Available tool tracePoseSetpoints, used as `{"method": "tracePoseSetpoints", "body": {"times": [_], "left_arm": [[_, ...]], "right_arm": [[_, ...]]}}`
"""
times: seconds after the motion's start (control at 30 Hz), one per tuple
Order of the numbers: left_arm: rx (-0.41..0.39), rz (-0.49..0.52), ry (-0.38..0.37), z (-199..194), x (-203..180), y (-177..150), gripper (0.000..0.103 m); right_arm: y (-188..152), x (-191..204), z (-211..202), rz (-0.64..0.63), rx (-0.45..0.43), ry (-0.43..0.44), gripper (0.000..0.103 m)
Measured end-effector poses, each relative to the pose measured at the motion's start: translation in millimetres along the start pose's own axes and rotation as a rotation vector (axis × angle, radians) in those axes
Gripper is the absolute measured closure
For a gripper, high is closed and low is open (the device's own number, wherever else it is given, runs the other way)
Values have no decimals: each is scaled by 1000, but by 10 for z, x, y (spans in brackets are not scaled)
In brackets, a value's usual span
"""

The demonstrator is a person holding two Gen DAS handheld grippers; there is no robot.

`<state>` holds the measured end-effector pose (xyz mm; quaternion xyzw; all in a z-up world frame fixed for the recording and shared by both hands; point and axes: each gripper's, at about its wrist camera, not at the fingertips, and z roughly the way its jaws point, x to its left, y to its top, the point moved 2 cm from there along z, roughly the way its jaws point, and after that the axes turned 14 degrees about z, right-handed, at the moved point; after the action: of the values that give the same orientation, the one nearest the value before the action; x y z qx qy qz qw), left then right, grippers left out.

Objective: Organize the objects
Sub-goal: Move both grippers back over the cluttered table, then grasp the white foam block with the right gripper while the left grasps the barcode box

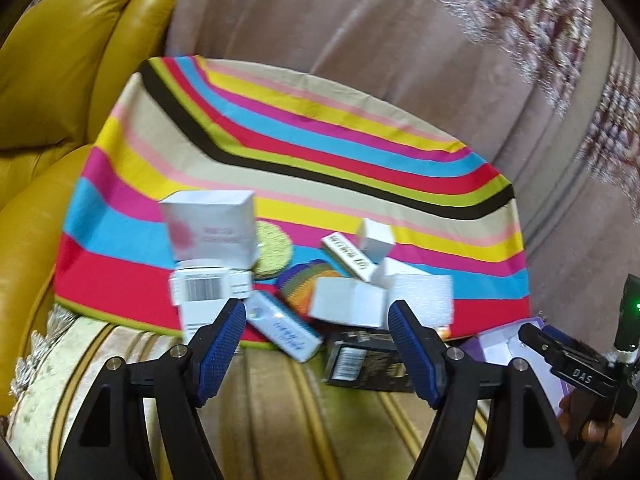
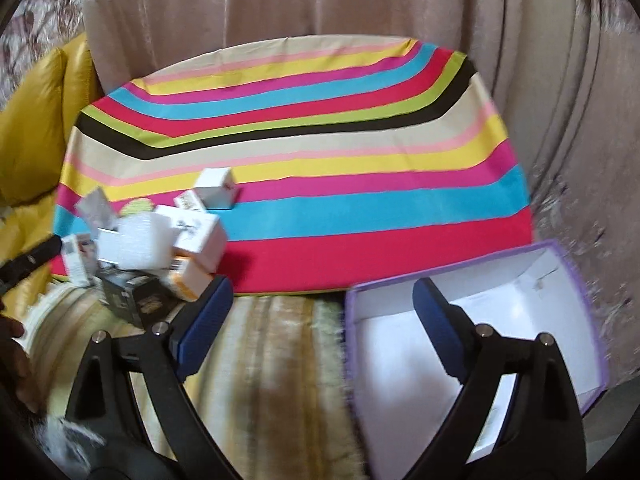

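A jumble of small boxes lies at the near edge of a striped cloth (image 1: 320, 140): a white box with a pink spot (image 1: 210, 228), a barcode box (image 1: 204, 288), a long white and blue box (image 1: 284, 330), a black box (image 1: 360, 362) and plain white boxes (image 1: 348, 304). My left gripper (image 1: 316, 320) hovers just short of this pile, open and holding nothing. My right gripper (image 2: 322, 286) is open too, with nothing between its fingers. Its right finger hangs over an open purple-rimmed box (image 2: 460, 264) with a white inside. The pile (image 2: 160, 240) sits to its left.
A round yellow-green pad (image 1: 272, 254) and a rainbow disc (image 1: 304, 284) lie among the boxes. A yellow leather sofa (image 1: 60, 60) stands at the left and a beige curtain (image 2: 280, 8) hangs behind. Striped upholstery (image 2: 272, 360) runs along the front.
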<state>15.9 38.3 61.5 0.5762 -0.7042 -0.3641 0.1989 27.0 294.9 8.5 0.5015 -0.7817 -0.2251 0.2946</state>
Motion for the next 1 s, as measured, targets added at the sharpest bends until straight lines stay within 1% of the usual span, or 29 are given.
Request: {"method": "tracePoseSetpoints", "body": {"times": [0.07,0.17,0.3,0.43,0.57,0.77,0.87,1.0], "left_arm": [[9,-13,11,-3,89,-18,28],[23,-42,39,-2,251,-56,28],[45,-77,51,34,392,-92,28],[80,-94,65,108,464,-107,28],[133,-124,72,242,564,-130,28],[181,-110,86,399,614,-116,28],[196,-109,97,464,633,-99,28],[209,-111,112,540,676,-81,28]], "right_arm": [[-31,53,37,29,16,36,10],[-55,186,82,25,36,45,10],[-59,425,93,7,25,60,10],[-83,655,148,-1,45,83,10],[-132,861,172,-26,55,97,10],[-174,1072,281,-68,72,65,10],[-165,1162,321,-94,66,28,10],[-169,1277,368,-120,69,21,10]]}}
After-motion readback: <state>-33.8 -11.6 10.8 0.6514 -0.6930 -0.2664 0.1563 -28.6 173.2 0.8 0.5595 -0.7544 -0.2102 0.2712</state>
